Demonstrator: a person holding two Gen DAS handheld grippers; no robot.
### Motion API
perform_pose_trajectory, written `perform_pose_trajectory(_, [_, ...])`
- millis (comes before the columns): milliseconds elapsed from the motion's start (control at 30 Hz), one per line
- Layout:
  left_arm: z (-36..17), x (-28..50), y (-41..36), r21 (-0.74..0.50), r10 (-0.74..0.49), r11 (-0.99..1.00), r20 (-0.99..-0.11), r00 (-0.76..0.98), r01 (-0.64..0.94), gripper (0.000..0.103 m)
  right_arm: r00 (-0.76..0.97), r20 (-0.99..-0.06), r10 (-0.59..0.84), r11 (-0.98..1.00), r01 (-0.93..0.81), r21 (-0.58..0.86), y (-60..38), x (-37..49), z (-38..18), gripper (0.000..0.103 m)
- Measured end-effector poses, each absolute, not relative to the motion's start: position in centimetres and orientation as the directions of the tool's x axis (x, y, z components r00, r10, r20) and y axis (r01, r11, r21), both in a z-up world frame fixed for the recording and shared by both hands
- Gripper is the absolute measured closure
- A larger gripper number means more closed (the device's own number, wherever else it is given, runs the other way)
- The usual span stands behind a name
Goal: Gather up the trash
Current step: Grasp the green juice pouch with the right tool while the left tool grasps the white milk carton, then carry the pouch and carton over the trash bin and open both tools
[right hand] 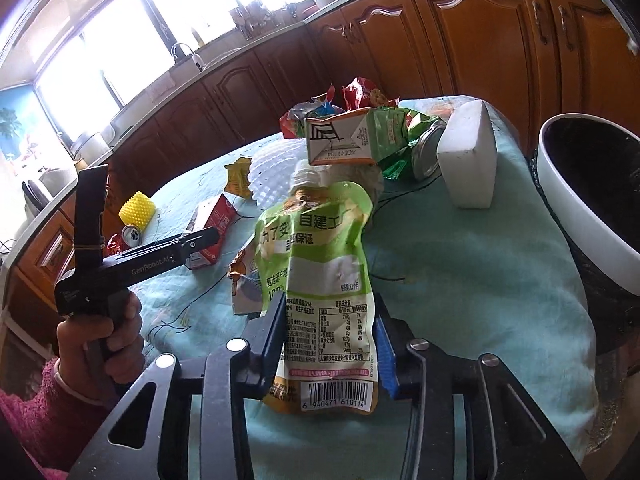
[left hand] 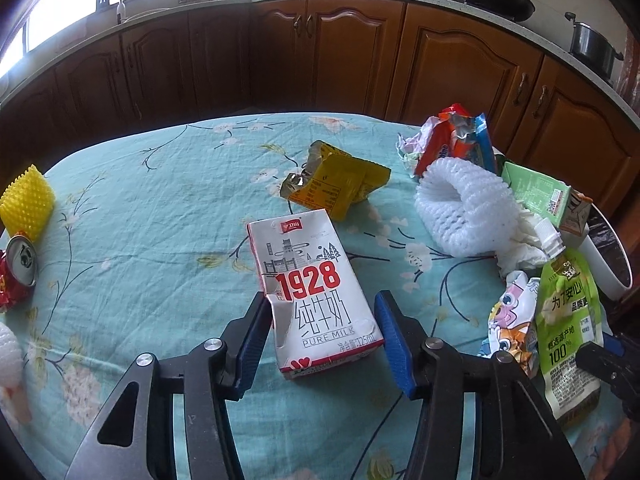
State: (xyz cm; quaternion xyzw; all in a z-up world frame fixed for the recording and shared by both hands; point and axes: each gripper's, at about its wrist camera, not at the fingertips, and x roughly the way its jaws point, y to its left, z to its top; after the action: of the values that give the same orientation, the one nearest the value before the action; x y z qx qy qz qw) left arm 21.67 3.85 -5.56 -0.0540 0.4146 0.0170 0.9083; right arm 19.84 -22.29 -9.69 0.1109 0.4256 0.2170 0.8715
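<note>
A white "1928" milk carton [left hand: 316, 292] lies on the teal flowered tablecloth [left hand: 160, 208]. My left gripper [left hand: 322, 304] is shut on it, pads against both long sides, and its left side is dented. In the right wrist view the left gripper [right hand: 200, 240] is held by a hand in a pink sleeve. My right gripper [right hand: 329, 308] is shut on a green spouted pouch [right hand: 320, 256], with the pads on its two edges above the barcode. The pouch [left hand: 568, 320] also shows at the right of the left wrist view.
A white bin with a black liner [right hand: 560, 208] stands at the table's right edge. Around lie a yellow wrapper [left hand: 340, 184], a white foam net [left hand: 460, 200], a green carton [left hand: 536, 196], snack wrappers [left hand: 452, 136], a crushed red can [left hand: 16, 268], a yellow foam net [left hand: 28, 204] and a white block [right hand: 468, 160].
</note>
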Motion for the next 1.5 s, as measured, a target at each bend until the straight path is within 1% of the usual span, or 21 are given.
perform_pose_trajectory(167, [-4.5, 19.0, 2.7, -0.088, -0.048, 0.996, -0.734, 0.677, -0.025, 0.054, 0.568, -0.670, 0.477, 0.879, -0.296, 0.375, -21.9, 18.3, -8.9, 0.067])
perform_pose_trajectory(200, [-4.1, 18.3, 2.5, -0.107, -0.115, 0.993, -0.747, 0.655, 0.052, 0.056, 0.575, -0.664, 0.478, 0.878, -0.296, 0.376, -21.9, 18.1, -8.7, 0.067])
perform_pose_trajectory(233, [-3.7, 17.8, 2.2, -0.108, -0.124, 0.992, -0.740, 0.661, 0.065, 0.057, 0.581, -0.658, 0.479, 0.878, -0.295, 0.378, -22.0, 17.8, -8.5, 0.067])
perform_pose_trajectory(400, [-1.4, 14.9, 0.9, -0.112, -0.174, 0.985, -0.704, 0.689, 0.134, 0.057, 0.623, -0.623, 0.473, 0.879, -0.282, 0.385, -23.1, 16.0, -7.2, 0.068])
perform_pose_trajectory(600, [1.2, 12.1, -1.2, -0.121, -0.255, 0.965, -0.659, 0.708, 0.234, 0.057, 0.673, -0.598, 0.434, 0.894, -0.241, 0.377, -25.4, 14.5, -6.1, 0.068])
perform_pose_trajectory(800, [2.0, 11.4, -4.2, -0.112, -0.318, 0.939, -0.645, 0.695, 0.325, 0.057, 0.711, -0.592, 0.379, 0.908, -0.161, 0.388, -28.5, 14.0, -5.7, 0.068])
perform_pose_trajectory(933, [2.0, 12.2, -6.2, -0.102, -0.345, 0.923, -0.650, 0.678, 0.372, 0.057, 0.734, -0.593, 0.330, 0.920, -0.109, 0.376, -30.9, 14.0, -5.6, 0.068])
perform_pose_trajectory(1133, [1.5, 15.3, -9.4, -0.074, -0.366, 0.901, -0.655, 0.661, 0.426, 0.057, 0.758, -0.600, 0.257, 0.930, -0.025, 0.367, -34.4, 15.2, -5.0, 0.068])
perform_pose_trajectory(1333, [1.1, 18.9, -13.1, -0.050, -0.379, 0.884, -0.661, 0.647, 0.465, 0.057, 0.754, -0.635, 0.171, 0.946, 0.055, 0.320, -37.3, 17.9, -4.3, 0.068])
perform_pose_trajectory(1500, [1.2, 21.6, -15.7, -0.064, -0.406, 0.867, -0.664, 0.628, 0.494, 0.057, 0.740, -0.662, 0.117, 0.953, 0.105, 0.285, -39.3, 20.1, -4.0, 0.068])
